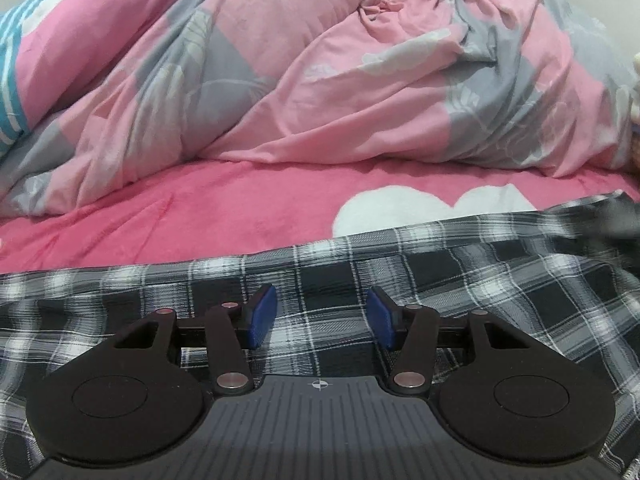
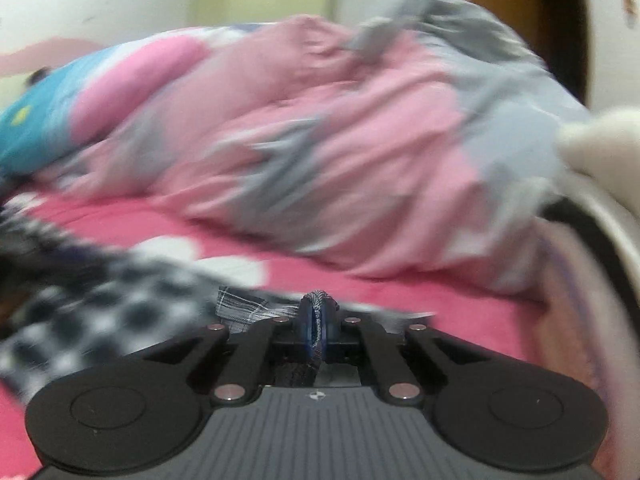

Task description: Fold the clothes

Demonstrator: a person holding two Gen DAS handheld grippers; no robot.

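A black, grey and white plaid garment (image 1: 360,280) lies spread on the pink bed sheet (image 1: 200,220). My left gripper (image 1: 322,316) hovers just above it, open, its blue pads (image 1: 264,314) apart with only flat cloth seen between them. In the blurred right wrist view, my right gripper (image 2: 318,330) is shut on a bunched hem of the plaid garment (image 2: 240,306), and the cloth trails off to the left. A fold of fabric pokes up above the closed pads.
A crumpled pink and grey duvet (image 1: 320,80) is heaped across the back of the bed. A pink, white and blue striped pillow (image 1: 16,64) sits at far left. A cream soft thing (image 2: 604,148) lies at right. Walls and a brown door (image 2: 532,28) stand behind.
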